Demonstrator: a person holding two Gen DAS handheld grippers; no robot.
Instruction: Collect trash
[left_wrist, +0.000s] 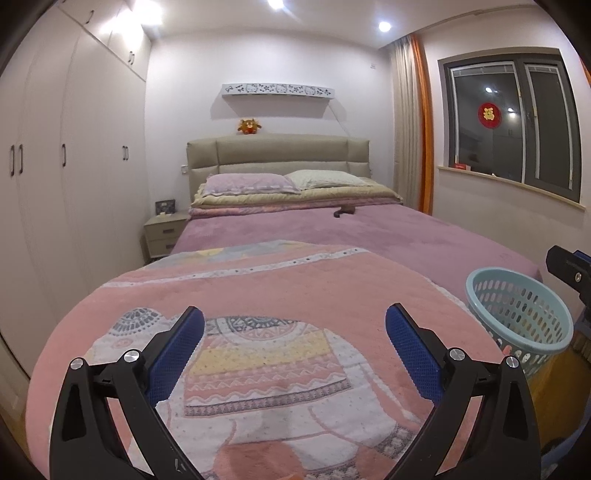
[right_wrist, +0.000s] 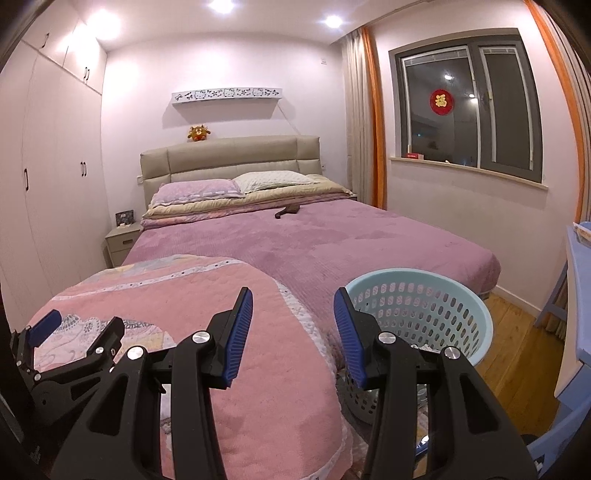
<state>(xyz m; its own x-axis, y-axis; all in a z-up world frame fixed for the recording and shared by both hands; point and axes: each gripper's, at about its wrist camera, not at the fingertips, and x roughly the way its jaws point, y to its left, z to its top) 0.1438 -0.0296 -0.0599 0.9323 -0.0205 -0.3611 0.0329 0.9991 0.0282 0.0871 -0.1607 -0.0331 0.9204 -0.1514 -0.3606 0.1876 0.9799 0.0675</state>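
While pointed down the length of the bed (left_wrist: 424, 236), left gripper (left_wrist: 295, 332) hovering over the pink elephant quilt (left_wrist: 280, 295), fingers (left_wrist: 177, 350) spread wide with nothing between them. Right gripper (right_wrist: 293, 332) a bit further right, fingers (right_wrist: 236, 339) partly apart and gripping nothing either, one blue pad over the quilt edge, the other in front of the basket rim.

Light blue perforated basket (right_wrist: 443, 295) standing on the wooden floor (right_wrist: 517, 350) right at the foot corner of the bed, just beside the quilt. Something pale and small lying inside at the bottom, too hidden to tell what.

Small dark brown object (right_wrist: 288, 211) way up the purple bedspread, near the folded blankets below the pillows (left_wrist: 255, 182), well apart from both grippers. Could be the trash, can't really tell at that size. Otherwise pretty tidy up there.
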